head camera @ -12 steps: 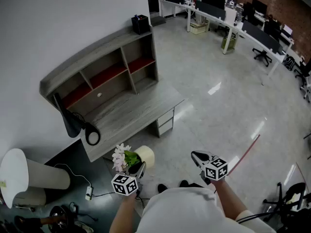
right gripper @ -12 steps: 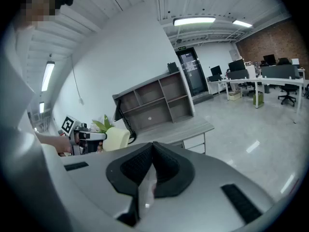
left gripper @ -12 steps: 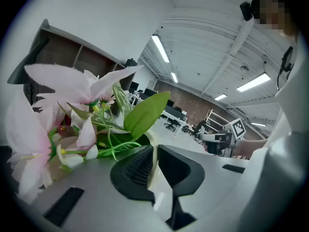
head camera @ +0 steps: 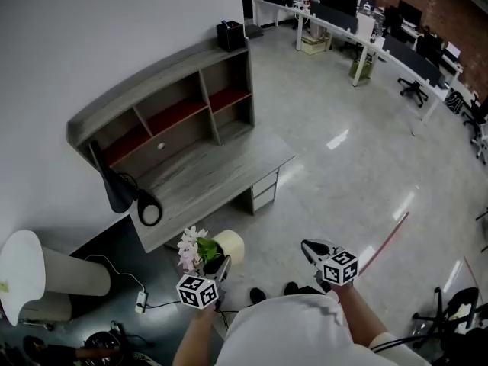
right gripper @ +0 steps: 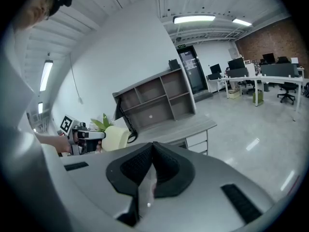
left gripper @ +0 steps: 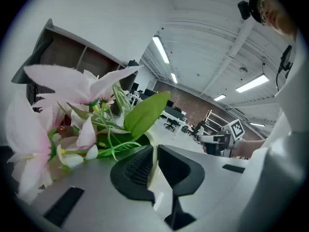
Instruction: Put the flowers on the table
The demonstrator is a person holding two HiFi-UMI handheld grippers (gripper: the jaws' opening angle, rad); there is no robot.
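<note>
Held over the floor, left gripper fingers pinching the pot rim, pink flowers spilling just past those fingertips, right gripper fingers pressed together on nothing, table well ahead of both.

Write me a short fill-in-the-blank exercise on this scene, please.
1. The left gripper clamps the flower pot by its ___.
2. The right gripper, jaws shut, holds ___.
3. The pot's flowers are ___.
4. The desk stands against a ___ wall.
Missing words: rim, nothing, pink, white.
</note>
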